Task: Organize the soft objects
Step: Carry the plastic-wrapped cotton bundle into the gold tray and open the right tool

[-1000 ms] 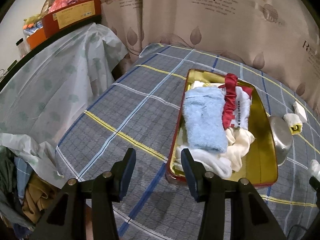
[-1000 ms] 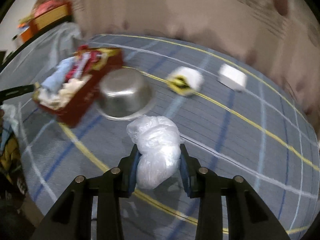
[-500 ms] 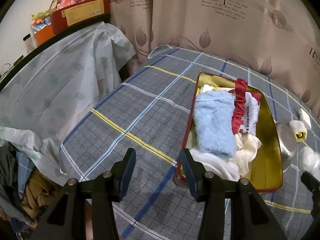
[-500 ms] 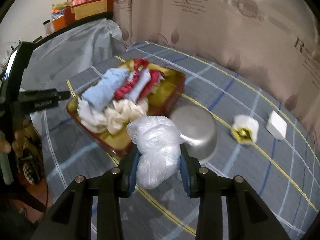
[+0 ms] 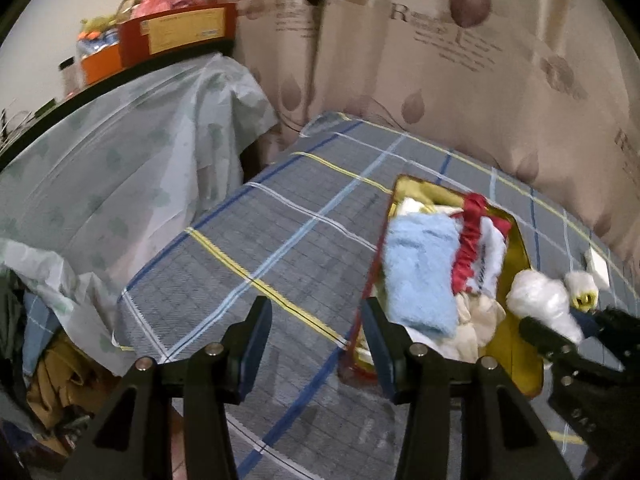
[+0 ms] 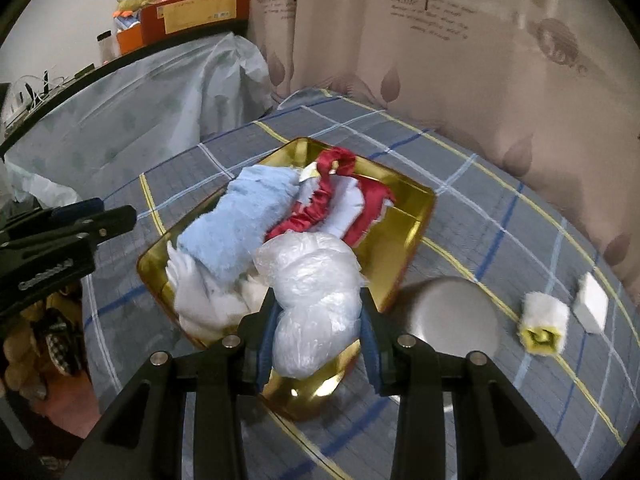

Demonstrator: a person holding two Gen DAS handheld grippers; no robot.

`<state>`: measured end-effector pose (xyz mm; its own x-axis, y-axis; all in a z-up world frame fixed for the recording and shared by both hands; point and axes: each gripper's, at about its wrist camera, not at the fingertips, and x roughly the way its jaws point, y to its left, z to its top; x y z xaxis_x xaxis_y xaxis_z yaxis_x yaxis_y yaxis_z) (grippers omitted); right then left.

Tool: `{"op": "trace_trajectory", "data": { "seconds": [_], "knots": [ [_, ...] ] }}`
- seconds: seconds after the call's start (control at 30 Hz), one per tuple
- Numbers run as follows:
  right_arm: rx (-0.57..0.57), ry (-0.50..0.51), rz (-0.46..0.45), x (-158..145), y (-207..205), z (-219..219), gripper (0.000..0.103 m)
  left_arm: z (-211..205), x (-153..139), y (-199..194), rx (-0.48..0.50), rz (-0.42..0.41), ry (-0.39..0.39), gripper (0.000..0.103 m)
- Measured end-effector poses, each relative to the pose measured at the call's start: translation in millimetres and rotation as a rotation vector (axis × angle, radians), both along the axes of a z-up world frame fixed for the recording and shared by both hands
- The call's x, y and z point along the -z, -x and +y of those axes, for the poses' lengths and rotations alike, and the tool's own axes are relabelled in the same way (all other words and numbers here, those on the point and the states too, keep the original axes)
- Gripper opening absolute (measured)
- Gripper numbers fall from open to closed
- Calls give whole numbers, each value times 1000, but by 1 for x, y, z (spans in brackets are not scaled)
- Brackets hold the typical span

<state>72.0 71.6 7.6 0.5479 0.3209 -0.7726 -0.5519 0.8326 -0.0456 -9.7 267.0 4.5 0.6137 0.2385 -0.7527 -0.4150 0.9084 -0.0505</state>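
Plastic, crumpled into a white bundle (image 6: pixel 316 300), sits pinched between the fingers of our right gripper (image 6: pixel 318 332), low in the middle of the right wrist view. We grip it across its narrow waist, so the puffy top bulges above the pads and hangs over the gold tray (image 6: pixel 416 216). That seems the reason for the hold: the soft bag can be let go straight down among the other soft things.

Inside the tray the blue towel (image 6: pixel 244 216) lies along the left side, the red ruffled cloth (image 6: pixel 320 204) runs up the centre, and white cloths (image 6: pixel 200 296) are heaped at the near left corner. The bare gold floor shows at the right and near side of the tray, and that is where we judge there is room for the bundle.

Our left gripper (image 5: pixel 316 344) hangs spread and empty at the bottom centre of its own view, over the plaid cloth (image 5: pixel 256 240), with its right finger close to the tray's red outer wall (image 5: pixel 360 344). It looks ready to steady the tray or simply to stay clear.

To the right of the tray in the right wrist view, the steel bowl (image 6: pixel 452 316) lies upturned just beside the rim, so a drop too far right could land on it. Farther right are a white and yellow fluffy item (image 6: pixel 544 324) and a small white block (image 6: pixel 592 304), both apart from the tray.
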Motion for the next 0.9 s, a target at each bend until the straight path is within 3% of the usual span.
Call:
{"op": "trace_trajectory", "data": {
  "seconds": [0.53, 0.63, 0.77, 0.9],
  "knots": [
    [-16, 1, 64, 25, -22, 32, 36, 13, 7, -1, -32, 31, 11, 48],
    [-2, -17, 52, 22, -20, 30, 44, 14, 7, -1, -34, 29, 10, 48],
    [0, -31, 26, 14, -16, 25, 69, 17, 8, -1, -47, 28, 22, 48],
    [12, -53, 9, 1, -10, 15, 70, 17, 8, 0, -46, 30, 17, 48]
  ]
}}
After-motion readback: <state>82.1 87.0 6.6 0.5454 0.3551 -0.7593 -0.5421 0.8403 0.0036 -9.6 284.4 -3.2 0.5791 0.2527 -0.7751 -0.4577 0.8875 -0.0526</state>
